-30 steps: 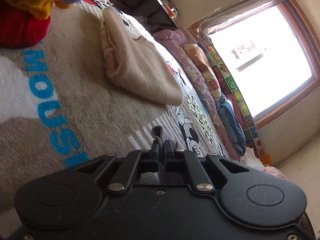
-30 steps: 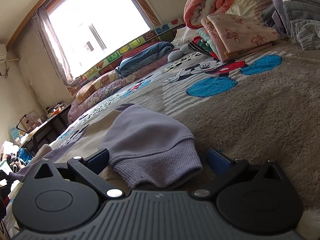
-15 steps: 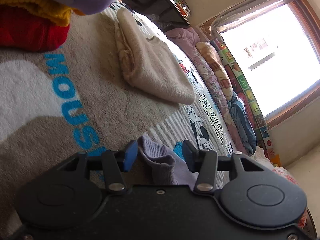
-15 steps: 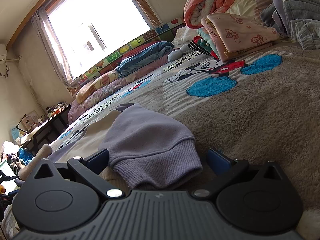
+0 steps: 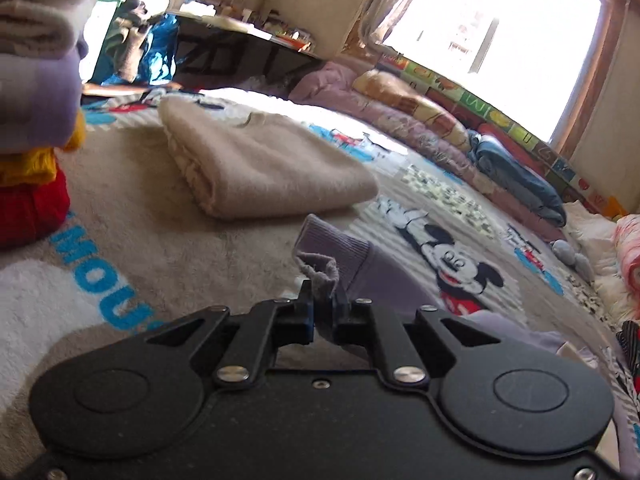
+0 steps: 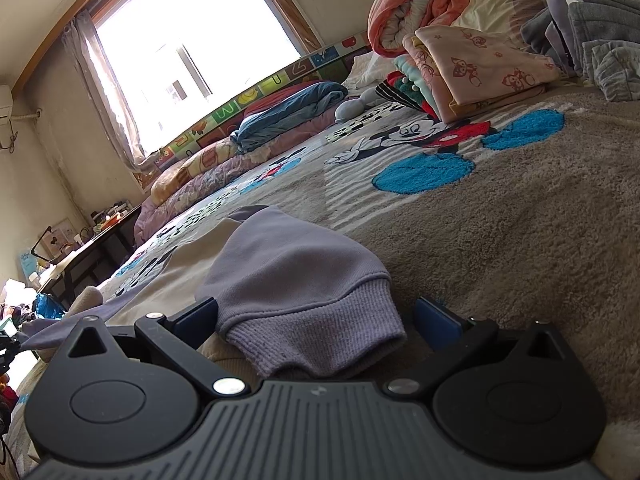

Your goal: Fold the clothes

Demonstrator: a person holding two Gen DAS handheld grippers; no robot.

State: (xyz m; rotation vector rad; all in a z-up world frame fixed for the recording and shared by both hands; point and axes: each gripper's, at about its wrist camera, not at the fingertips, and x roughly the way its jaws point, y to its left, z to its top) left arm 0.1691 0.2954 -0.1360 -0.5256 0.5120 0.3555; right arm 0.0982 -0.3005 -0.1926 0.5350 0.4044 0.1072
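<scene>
- Pinched shut now with the left gripper [image 5: 322, 312] on a thin lip of one ribbed cuff [image 5: 332, 248] of the lilac sweatshirt [image 5: 400, 280]. Half a second back, spread wide around that same cuff; a full second back, closed on it (so a let-go and a fresh bite, probably for a better hold).
- Raised a little off the blanket [image 5: 160, 248] with that bite: cuff end standing up, sleeve trailing behind toward the right.
- No change at the right gripper [image 6: 318, 314]: spread wide as before, the other cuff [image 6: 320, 332] lying slack between the fingers, not squeezed, flat on the pile.
- Sweatshirt itself spread loose on the blanket, well in from the far edge under the window, just beside the folded beige sweater [image 5: 264, 168] and near the stack [image 5: 32, 120] of folded clothes at the left.
- Meaning for the task, as a guess: one sleeve secured and ready to be carried over the body, the other not gripped; likely needs closing on the right cuff before both sleeves can go together.
</scene>
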